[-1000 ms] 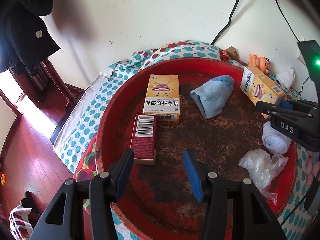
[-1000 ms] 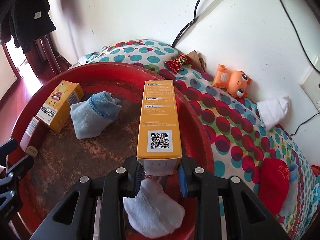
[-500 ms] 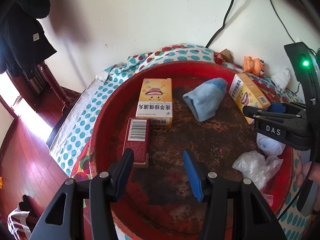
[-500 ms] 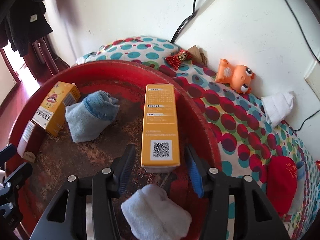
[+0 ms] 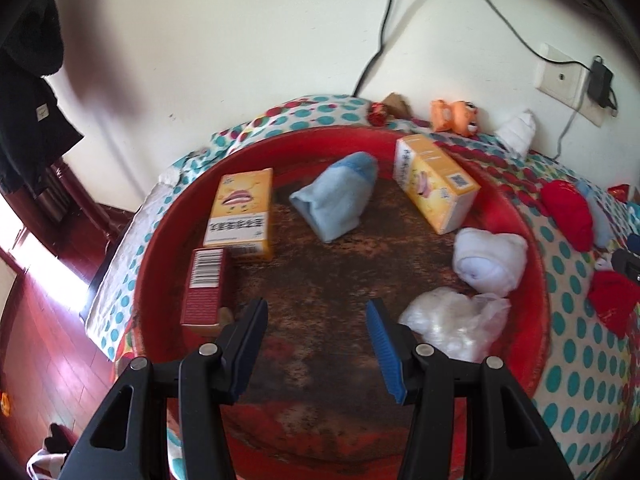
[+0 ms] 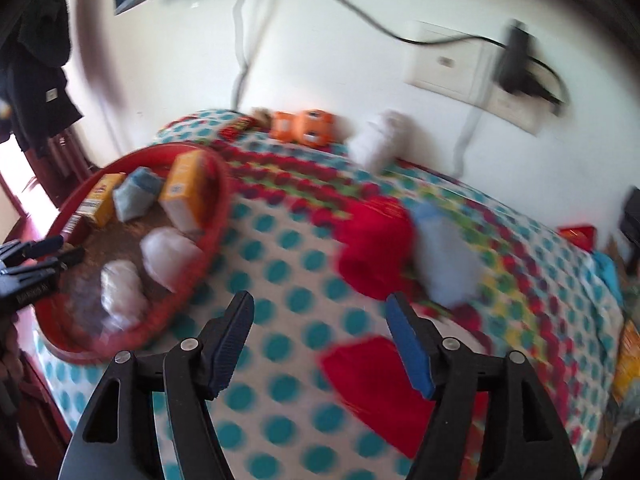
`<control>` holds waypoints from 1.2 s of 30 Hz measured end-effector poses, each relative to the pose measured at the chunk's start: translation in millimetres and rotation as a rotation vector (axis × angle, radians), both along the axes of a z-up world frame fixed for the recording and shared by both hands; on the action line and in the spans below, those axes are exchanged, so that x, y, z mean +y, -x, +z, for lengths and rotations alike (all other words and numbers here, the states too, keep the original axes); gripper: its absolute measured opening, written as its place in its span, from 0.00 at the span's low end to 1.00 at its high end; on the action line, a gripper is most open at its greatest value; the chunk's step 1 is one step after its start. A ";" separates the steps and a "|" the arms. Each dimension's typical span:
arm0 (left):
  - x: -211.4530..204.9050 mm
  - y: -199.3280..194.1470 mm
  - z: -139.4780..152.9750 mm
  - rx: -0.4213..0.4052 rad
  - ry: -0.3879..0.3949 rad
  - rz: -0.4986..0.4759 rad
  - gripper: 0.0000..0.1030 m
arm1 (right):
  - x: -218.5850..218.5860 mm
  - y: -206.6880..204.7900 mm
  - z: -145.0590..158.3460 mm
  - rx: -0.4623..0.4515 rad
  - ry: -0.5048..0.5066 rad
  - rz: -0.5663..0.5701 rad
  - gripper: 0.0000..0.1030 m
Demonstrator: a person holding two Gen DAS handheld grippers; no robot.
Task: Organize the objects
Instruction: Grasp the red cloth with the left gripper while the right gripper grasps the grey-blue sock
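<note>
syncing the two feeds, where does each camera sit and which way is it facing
Left wrist: on the left gripper, angled down into the red basin; its own open jaws show.
Right wrist: on the right gripper, angled down over the dotted cloth, blurred; own open jaws, empty and just opened, plus the left gripper at the picture's left edge.
Shared: the basin, the orange toy.

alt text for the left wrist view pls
The open, empty left gripper hovers over a round red tray on a polka-dot cloth. The tray holds two yellow boxes, a dark red box, a blue sock, a white sock and a crumpled plastic bag.
</note>
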State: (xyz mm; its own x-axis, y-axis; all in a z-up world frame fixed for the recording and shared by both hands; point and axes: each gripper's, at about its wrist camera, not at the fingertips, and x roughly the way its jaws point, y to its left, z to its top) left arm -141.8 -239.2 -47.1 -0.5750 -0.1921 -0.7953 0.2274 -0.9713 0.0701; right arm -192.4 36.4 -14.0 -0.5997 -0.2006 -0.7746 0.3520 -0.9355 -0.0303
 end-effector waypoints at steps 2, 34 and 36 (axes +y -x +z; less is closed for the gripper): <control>11.4 -0.2 0.9 0.006 -0.003 -0.036 0.51 | 29.6 -0.6 -3.0 -0.008 -0.005 -0.044 0.65; 260.8 41.0 -4.5 0.001 0.003 -0.823 0.62 | 129.7 73.9 -56.1 -0.053 0.132 -0.151 0.33; 268.9 45.8 -13.3 -0.032 0.009 -0.862 0.62 | 147.7 57.9 -56.1 -0.064 0.164 -0.182 0.33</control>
State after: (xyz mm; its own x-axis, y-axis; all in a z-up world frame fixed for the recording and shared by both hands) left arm -187.7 29.6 -60.3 -0.5004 0.2954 -0.8138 -0.5914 -0.8032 0.0721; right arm -250.3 184.1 -70.0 -0.5886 -0.2195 -0.7780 0.1734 -0.9743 0.1438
